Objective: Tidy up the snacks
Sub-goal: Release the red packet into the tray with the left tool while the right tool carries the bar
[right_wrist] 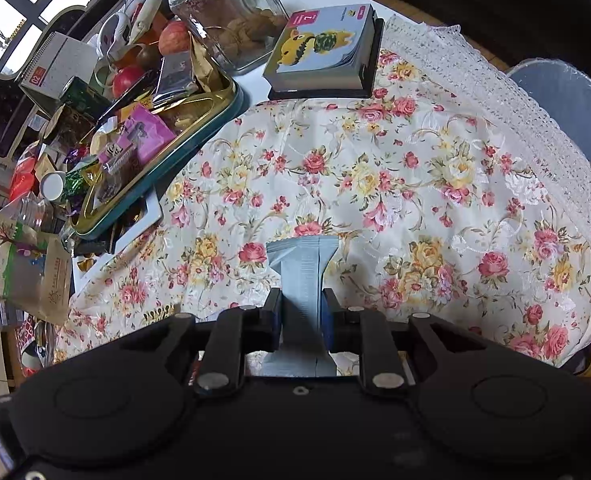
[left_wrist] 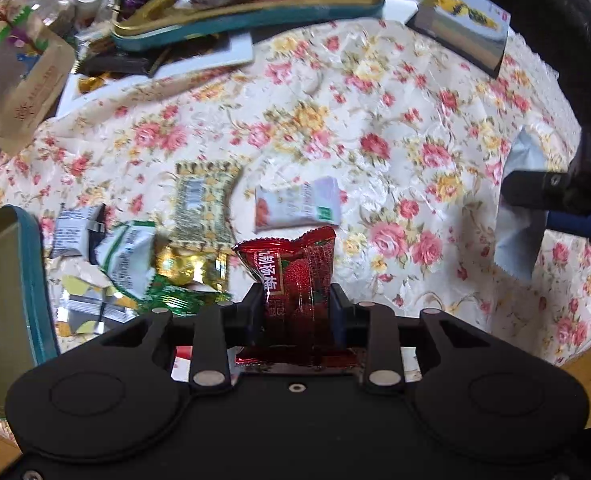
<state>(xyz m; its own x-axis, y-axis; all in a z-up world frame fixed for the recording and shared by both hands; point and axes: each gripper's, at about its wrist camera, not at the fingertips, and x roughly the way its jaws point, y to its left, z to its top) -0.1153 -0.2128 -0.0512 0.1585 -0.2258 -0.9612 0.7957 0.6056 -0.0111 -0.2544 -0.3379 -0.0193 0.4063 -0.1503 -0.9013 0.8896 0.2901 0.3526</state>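
Tablecloth (right_wrist: 375,184): cream w/ pink, red & yellow roses, white lace edge. Left claw (left_wrist: 296,300) is black and holds a shiny red wrapper (left_wrist: 295,276) w/ strawberry pic & white lettering. Right claw (right_wrist: 299,312), black w/ blue pads, holds a plain grey-blue packet (right_wrist: 301,264). Tray (right_wrist: 199,130): teal outside, gold inside. Box (right_wrist: 323,46) has a yellow & green cartoon on white, pink corner. White packet (left_wrist: 297,206) w/ red fruit & green label.
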